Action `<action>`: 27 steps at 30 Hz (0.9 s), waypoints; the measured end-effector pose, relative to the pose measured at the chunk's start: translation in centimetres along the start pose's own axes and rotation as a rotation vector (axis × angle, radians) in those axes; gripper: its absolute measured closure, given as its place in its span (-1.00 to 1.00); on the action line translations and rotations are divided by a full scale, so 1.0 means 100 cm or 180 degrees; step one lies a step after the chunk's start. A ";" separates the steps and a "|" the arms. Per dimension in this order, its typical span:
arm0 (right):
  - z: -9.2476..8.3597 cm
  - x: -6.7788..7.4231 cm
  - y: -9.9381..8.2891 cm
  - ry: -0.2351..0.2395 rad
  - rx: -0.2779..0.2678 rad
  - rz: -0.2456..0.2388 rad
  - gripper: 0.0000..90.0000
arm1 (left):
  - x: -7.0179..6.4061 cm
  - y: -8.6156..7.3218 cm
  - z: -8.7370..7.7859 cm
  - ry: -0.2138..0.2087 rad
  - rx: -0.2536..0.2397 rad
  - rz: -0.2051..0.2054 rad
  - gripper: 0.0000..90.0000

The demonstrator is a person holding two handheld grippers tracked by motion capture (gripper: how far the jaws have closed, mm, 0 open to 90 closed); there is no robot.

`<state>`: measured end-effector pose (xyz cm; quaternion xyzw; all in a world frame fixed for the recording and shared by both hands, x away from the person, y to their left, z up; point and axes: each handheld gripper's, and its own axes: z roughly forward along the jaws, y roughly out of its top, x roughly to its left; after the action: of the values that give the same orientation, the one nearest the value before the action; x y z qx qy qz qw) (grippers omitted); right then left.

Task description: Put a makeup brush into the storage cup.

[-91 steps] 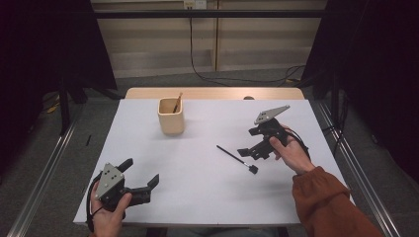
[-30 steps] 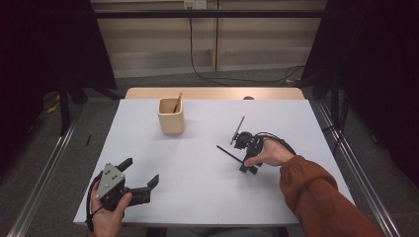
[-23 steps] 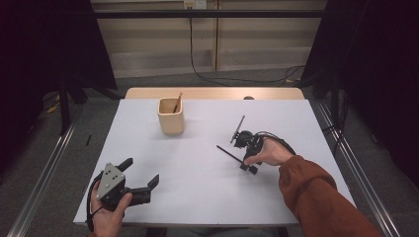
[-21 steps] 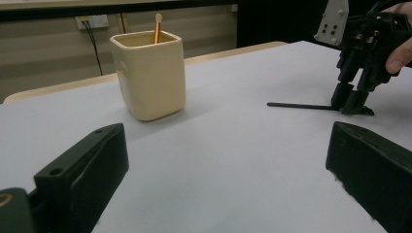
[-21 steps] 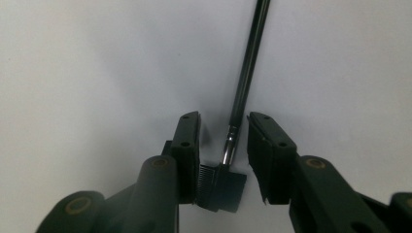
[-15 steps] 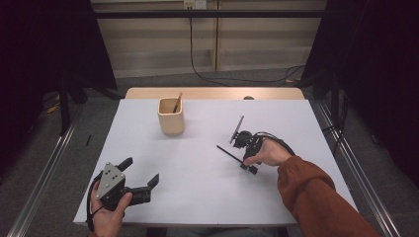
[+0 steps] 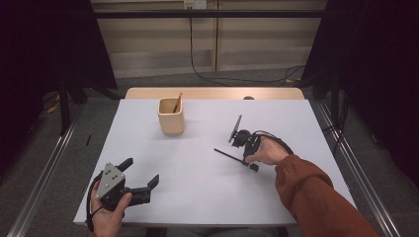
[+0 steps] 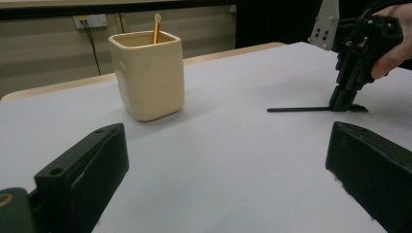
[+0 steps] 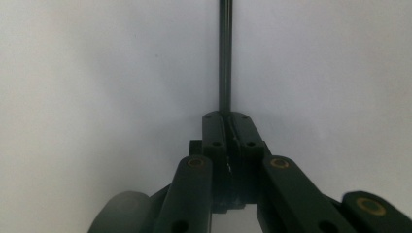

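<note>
A thin black stick lies on the white table, right of centre. My right gripper points down at its near end; the jaws have just been closing and are now shut on the stick. In the right gripper view the stick runs straight out from between the closed pads of the right gripper. My left gripper rests in the hand near the front left corner, open with nothing between its jaws. From the left gripper view, the left gripper faces the stick and the right gripper.
A beige cup stands at the back, left of centre, with a thin orange-brown stick leaning in it; the cup is also ahead of my left gripper. A wooden strip borders the table's far edge.
Three seconds ago the right gripper was raised to the right of the black stick; it has come down onto the stick. The left gripper has stayed in place.
</note>
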<state>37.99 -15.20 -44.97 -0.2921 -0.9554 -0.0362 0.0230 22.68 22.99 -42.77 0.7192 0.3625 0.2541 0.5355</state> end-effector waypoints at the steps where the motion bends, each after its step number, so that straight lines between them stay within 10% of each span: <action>1: 0.000 0.000 0.000 0.0007 0.0000 -0.0001 0.91 | 0.000 0.000 0.000 0.0008 -0.0002 0.0005 -0.96; 18: -0.001 -0.002 -0.006 0.0171 -0.0091 0.0048 0.91 | 0.003 0.000 -0.001 0.0050 0.0010 0.0003 -0.96; 27: -0.012 -0.005 -0.012 0.0290 -0.0418 0.0121 0.91 | 0.003 -0.001 -0.002 0.0077 0.0001 0.0003 -0.96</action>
<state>37.76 -16.59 -43.86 -0.3092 -0.9432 -0.1115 0.0479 22.74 23.39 -42.77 0.7164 0.3686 0.2629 0.5308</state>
